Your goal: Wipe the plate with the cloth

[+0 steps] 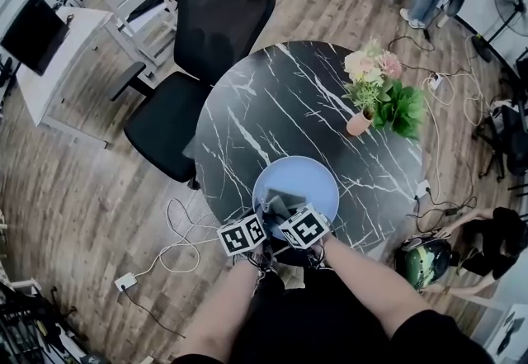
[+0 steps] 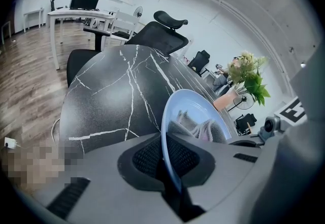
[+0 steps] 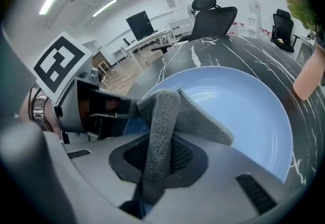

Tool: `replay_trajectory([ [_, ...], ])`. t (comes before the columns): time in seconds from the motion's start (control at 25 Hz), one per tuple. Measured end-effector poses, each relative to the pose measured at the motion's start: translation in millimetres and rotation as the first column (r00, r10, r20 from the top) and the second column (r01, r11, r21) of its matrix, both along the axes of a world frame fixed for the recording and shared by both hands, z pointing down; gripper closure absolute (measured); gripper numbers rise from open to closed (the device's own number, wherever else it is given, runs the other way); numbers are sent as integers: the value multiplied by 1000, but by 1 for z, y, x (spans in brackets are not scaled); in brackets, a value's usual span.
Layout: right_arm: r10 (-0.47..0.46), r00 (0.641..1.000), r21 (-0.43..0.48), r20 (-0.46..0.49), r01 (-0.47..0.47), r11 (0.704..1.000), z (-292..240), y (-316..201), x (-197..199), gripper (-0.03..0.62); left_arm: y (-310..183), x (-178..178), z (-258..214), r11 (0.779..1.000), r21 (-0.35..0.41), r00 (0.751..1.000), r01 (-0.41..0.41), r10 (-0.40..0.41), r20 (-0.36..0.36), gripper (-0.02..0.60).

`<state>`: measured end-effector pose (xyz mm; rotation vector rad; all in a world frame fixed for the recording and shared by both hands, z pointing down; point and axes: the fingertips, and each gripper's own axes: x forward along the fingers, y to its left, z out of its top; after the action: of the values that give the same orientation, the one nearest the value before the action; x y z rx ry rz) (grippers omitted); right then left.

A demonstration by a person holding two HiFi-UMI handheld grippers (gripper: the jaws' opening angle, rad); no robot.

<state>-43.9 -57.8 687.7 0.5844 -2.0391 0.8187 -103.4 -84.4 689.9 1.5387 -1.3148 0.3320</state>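
Note:
A light blue plate [image 1: 304,179] rests near the front edge of the round black marble table [image 1: 272,106]. My left gripper [image 1: 262,215] is shut on the plate's near rim, which runs edge-on between its jaws in the left gripper view [image 2: 170,159]; the plate [image 2: 189,108] stands tilted there. My right gripper [image 1: 285,212] is shut on a grey cloth [image 3: 161,126]. The cloth hangs folded between the jaws [image 3: 157,164] and its free end lies on the inside of the plate [image 3: 249,116]. The two grippers are close side by side over the plate's near edge.
A pink pot of flowers and green leaves [image 1: 363,115] stands at the table's right side. A black office chair [image 1: 210,32] is pushed against the far left of the table. Cables and a power strip [image 1: 125,281] lie on the wooden floor.

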Motion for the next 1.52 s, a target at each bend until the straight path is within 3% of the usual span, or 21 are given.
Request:
replay_trajectory([
  [0.2, -60, 996, 62, -68, 64, 996, -2, -8, 17, 536, 0, 0, 1, 1000, -1, 1000, -9, 9, 4, 538],
  [0.6, -38, 974, 159, -222, 75, 984, -6, -43, 76, 536, 0, 0, 0, 1000, -6, 1000, -11, 11, 1, 538],
  [1.04, -73, 894, 246, -443, 200, 948, 0, -74, 116, 536, 0, 0, 0, 1000, -4, 1000, -11, 11, 9, 538],
  [1.2, 27, 911, 313, -412, 114, 943, -8, -88, 119, 536, 1, 0, 0, 1000, -4, 1000, -8, 8, 7, 538],
  [1.4, 158, 929, 441, -333, 5, 898, -35, -110, 120, 536, 2, 0, 0, 1000, 1, 1000, -1, 1, 11, 538],
  [1.52, 205, 945, 447, -255, -73, 891, -47, -113, 114, 536, 2, 0, 1, 1000, 1, 1000, 8, -8, 12, 538],
])
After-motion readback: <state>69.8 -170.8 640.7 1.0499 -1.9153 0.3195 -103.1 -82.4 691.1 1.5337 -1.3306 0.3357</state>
